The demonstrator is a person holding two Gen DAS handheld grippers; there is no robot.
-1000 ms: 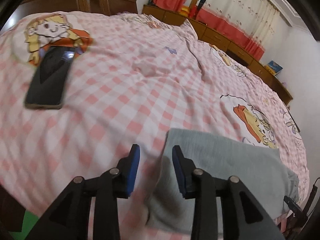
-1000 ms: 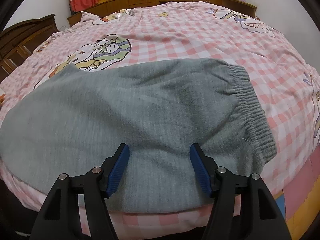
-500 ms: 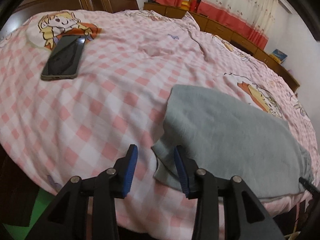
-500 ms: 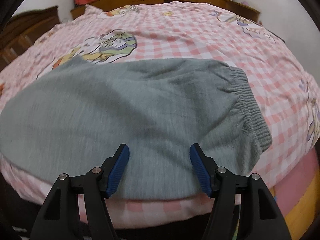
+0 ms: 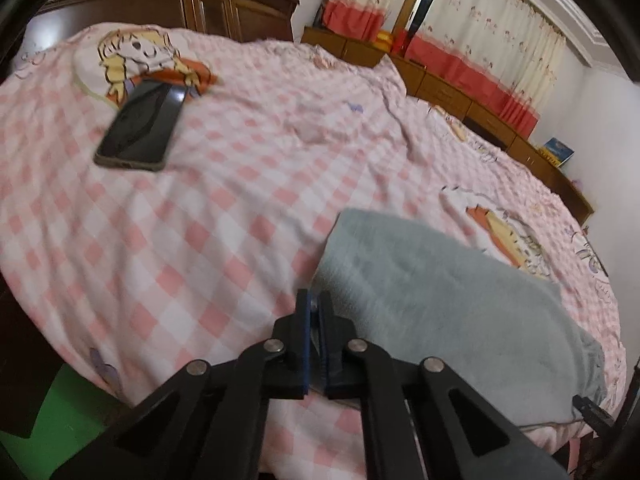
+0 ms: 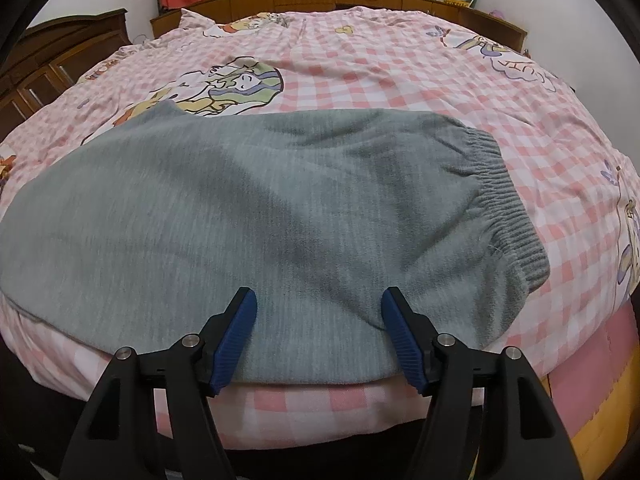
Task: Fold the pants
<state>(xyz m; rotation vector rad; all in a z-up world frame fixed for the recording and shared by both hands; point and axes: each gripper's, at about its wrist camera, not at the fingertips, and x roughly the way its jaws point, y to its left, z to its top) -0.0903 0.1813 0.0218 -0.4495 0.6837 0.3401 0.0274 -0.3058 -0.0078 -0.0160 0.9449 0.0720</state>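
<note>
A: Left gripper (image 5: pixel 316 332), state?

B: I've got it clamped tight on the leg-end corner of the pants (image 5: pixel 448 304). A sliver of grey cloth shows between the blue pads. Right gripper (image 6: pixel 320 332) is spread wide, nothing pinched, hovering just over the near edge of the pants.

A: Which way do the pants run from my left gripper?

B: Away to the right, long axis along the near edge of the bed (image 5: pixel 200 240). The waistband (image 6: pixel 504 208) is at the far right end. Left gripper sits at the hem end, right gripper nearer the waistband, though short of it. So I'd judge the left hand carries its corner over toward the waistband. The right is the nearer one for pinning or grabbing that end.

A: How do the pants look?

B: Grey knit, soft, lying flat, looks already doubled leg on leg. Ribbed elastic at the waist is bunched. Few wrinkles. Left view is a bit blurred.

A: Anything else near the pants?

B: Phone (image 5: pixel 140 128) well off to the left of them, further up the bed, clear of the fold path. Pink checked cover under everything.
</note>
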